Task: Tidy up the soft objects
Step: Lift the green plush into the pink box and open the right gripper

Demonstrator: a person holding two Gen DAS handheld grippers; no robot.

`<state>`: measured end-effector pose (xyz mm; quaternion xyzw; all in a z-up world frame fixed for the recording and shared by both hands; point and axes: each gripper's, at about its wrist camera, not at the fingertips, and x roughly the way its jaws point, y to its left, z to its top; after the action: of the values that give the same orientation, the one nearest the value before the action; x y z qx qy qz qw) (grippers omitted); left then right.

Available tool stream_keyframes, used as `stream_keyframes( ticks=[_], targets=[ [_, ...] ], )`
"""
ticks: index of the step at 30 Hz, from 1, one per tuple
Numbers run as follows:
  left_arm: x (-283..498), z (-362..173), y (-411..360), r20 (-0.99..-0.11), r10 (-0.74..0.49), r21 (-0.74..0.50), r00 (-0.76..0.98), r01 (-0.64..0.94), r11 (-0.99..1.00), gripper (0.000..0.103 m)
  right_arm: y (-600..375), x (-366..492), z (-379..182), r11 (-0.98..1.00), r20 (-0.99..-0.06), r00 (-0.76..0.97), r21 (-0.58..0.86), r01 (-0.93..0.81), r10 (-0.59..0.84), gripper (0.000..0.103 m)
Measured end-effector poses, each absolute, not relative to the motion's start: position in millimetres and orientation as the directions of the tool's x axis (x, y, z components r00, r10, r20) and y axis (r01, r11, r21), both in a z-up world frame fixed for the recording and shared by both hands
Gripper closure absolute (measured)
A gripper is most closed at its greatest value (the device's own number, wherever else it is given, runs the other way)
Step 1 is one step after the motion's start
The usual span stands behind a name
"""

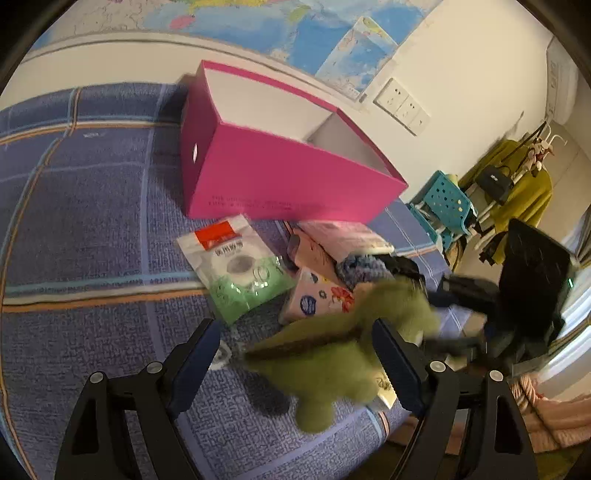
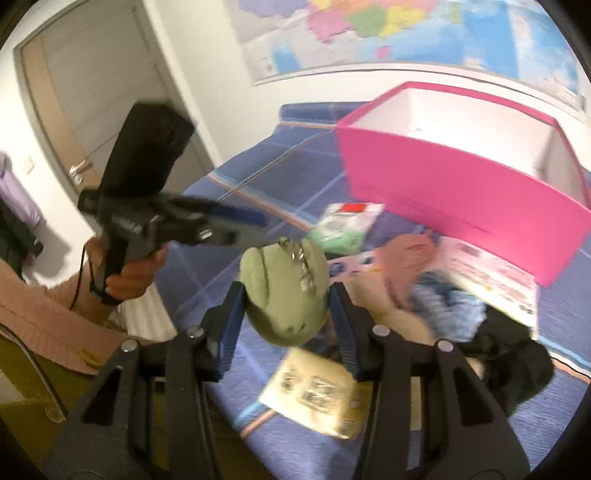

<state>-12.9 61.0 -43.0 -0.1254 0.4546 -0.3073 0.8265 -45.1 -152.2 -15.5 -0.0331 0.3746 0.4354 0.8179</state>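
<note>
Covering pretty much the whole surface, the blue plaid bedspread (image 1: 92, 229) is lying flat under everything, with a world map (image 1: 258, 26) hanging on the wall behind it. Next biggest, the pink box (image 1: 280, 177) is sitting open-topped toward the far side of the bed, white inside, and nothing is showing in the part of it you can see.

Just in front of the box, a loose pile is crowding together: a pink printed packet (image 1: 343, 236), a floral tissue pack (image 1: 317, 299), some blue knit fabric (image 1: 364, 267) and something black (image 2: 517, 354) beside it. A white-and-green pouch (image 1: 240, 273) is lying flat a bit to the left of that heap, and a beige paper packet (image 2: 317, 391) is sitting near the bed's near edge.

Now the bit you care about: your right gripper (image 2: 286, 299) is pinching the green plush dinosaur (image 1: 332, 354) by its head, pads pressing in on both sides, with a little metal keychain dangling off the top. The toy is hanging clear above the bedspread, near the front of the pile and well short of the box.

Your left gripper (image 1: 299, 354) is standing spread wide with nothing pinched. From its own camera the dinosaur's body is showing between its fingers, but the pads aren't squeezing it. Your left hand (image 2: 129, 277) is gripping the handle off to the side.
</note>
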Motion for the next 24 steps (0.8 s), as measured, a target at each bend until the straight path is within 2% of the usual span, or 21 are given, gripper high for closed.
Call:
stream_keyframes(
  ticks=[8,11,12,13,15,18,20,22,24],
  targets=[
    [-33.0,-64.2,30.9,-0.712,-0.648,-0.503,0.269,0.449,0.739,0.018,-182.9,-40.6,-29.2,0.694,-0.674,0.361,0.317,-0.646,0.644,0.054],
    [-39.2,-67.8,24.7,-0.739,-0.613,-0.471,0.28,0.435,0.767,0.018,-183.6,-45.4,-27.9,0.711,-0.677,0.382,0.303,-0.635,0.629,0.054],
    [-40.8,-68.4,24.9,-0.738,-0.615,-0.475,0.279,0.432,0.766,0.018,-183.2,-45.9,-26.3,0.719,-0.679,0.394,0.292,-0.63,0.62,0.05],
    [-41.8,-69.2,25.3,-0.737,-0.617,-0.482,0.277,0.425,0.766,0.018,-181.7,-46.9,-22.9,0.728,-0.679,0.409,0.274,-0.628,0.609,0.039],
    [-42.7,-70.2,26.0,-0.733,-0.622,-0.493,0.274,0.416,0.764,0.018,-178.1,-48.3,-16.6,0.725,-0.666,0.426,0.258,-0.639,0.612,0.03],
    [-44.3,-71.1,23.9,-0.738,-0.614,-0.485,0.279,0.412,0.771,0.018,-167.1,-46.3,-8.4,0.708,-0.646,0.44,0.227,-0.669,0.623,0.03],
    [-44.7,-70.8,23.1,-0.737,-0.614,-0.489,0.282,0.404,0.773,0.018,-157.1,-41.0,-10.6,0.71,-0.664,0.437,0.206,-0.673,0.606,0.031],
    [-47.4,-70.3,24.7,-0.725,-0.633,-0.513,0.272,0.4,0.76,0.018,-151.9,-39.1,-15.3,0.713,-0.681,0.434,0.188,-0.675,0.59,0.04],
    [-50.6,-71.3,26.8,-0.707,-0.659,-0.544,0.257,0.397,0.739,0.018,-151.0,-37.4,-21.5,0.722,-0.697,0.431,0.182,-0.668,0.574,0.042]
  ],
)
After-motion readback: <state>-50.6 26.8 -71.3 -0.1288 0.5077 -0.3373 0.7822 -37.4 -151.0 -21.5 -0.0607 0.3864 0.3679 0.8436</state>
